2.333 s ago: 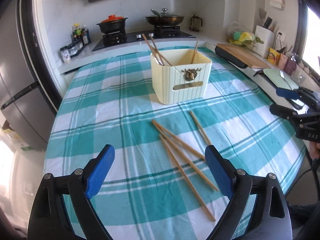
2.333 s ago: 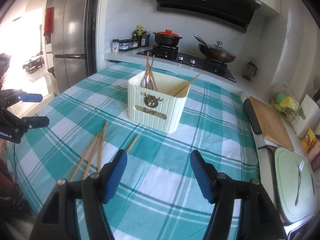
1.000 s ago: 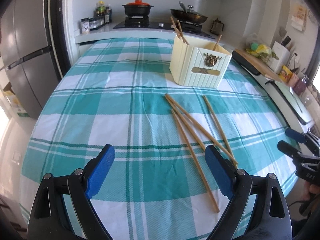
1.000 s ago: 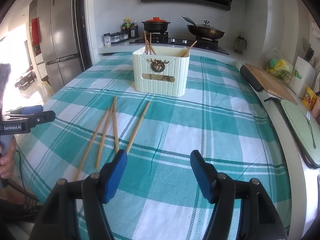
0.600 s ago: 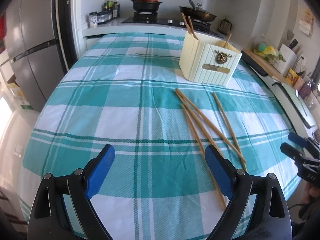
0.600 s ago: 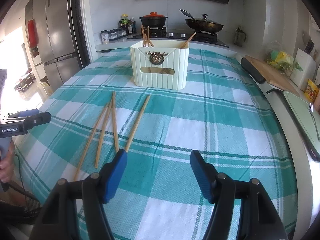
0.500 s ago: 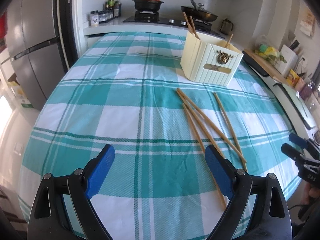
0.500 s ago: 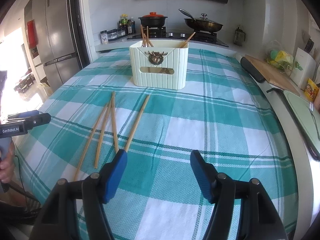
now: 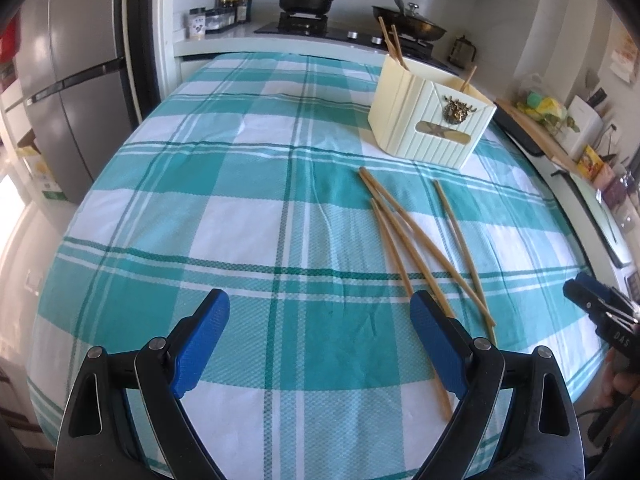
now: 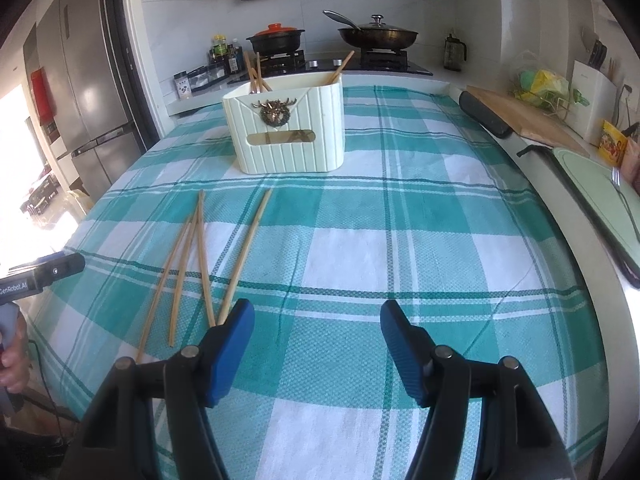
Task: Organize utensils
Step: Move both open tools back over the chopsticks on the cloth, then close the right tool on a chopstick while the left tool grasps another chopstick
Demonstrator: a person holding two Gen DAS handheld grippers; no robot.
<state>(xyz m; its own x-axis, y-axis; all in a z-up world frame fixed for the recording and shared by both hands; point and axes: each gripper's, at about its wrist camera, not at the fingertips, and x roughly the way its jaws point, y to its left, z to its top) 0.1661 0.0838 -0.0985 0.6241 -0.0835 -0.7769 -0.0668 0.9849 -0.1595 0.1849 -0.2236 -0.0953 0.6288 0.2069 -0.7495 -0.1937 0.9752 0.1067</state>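
Kitchen behind, stove and pans along the far counter, and up front a table (image 10: 460,216) under a teal-and-white checked cloth. Cream utensil holder (image 10: 286,128) standing toward the far edge of the table, already carrying a few sticks and what looks like a spoon handle. Four loose chopsticks (image 9: 416,244) lying flat on the cloth between holder and near edge, three bunched and crossing, one a little apart on the holder's right side.

Still the pick-up stage, by the look of it: nothing lifted, nothing in transit. Left gripper (image 9: 320,340) hovering over the near edge, blue fingers (image 9: 204,340) spread wide, nothing between them, the right-hand pad just over the near ends of the bunched sticks. Hard to say whether touching or merely above. Right gripper (image 10: 316,344) likewise wide open and empty, its left pad (image 10: 232,344) sitting right at the near tip of the lone chopstick, contact not clear from this angle.

Next move, most likely: drop one pair of fingers astride a single stick, close on it near the end, lift, tip upright, lower into the holder. Calls for a low, flat approach and a neat straddle, since thin round sticks roll on cloth and the crossed ones may drag along together.
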